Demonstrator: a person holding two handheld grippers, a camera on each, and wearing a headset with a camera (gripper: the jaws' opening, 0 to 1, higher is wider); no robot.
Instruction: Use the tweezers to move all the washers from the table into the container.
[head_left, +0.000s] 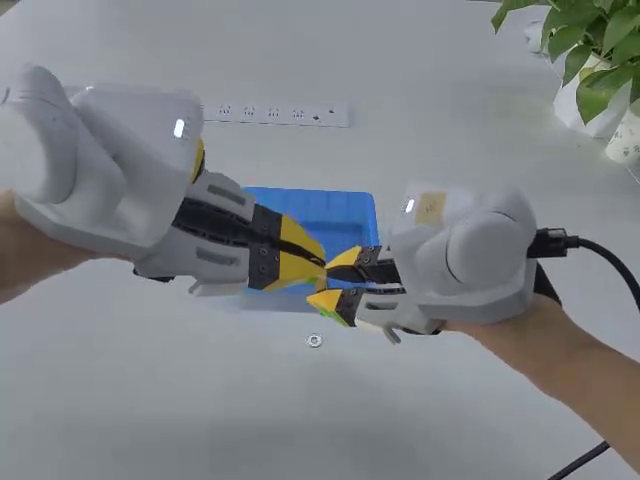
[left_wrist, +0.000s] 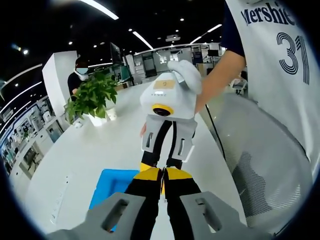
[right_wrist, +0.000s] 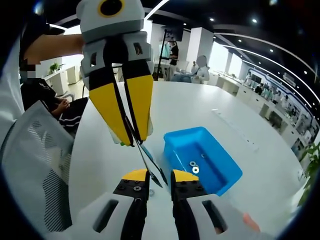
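While tweezers (right_wrist: 147, 160) are pinched by left gripper (right_wrist: 131, 142) fingers, right gripper (right_wrist: 160, 176) fingers are spread; the washer (head_left: 315, 341) on the table (head_left: 150, 400) is likely targeted next.

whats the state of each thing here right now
left gripper, shut on the tweezers
right gripper, open, tweezers between its jaws
tweezers, held up off the table
container, open-topped, a few washers inside
washer, flat on the table, not yet picked up

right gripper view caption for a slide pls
Left gripper holds tweezers that reach down to the right gripper, beside a blue container with washers inside.
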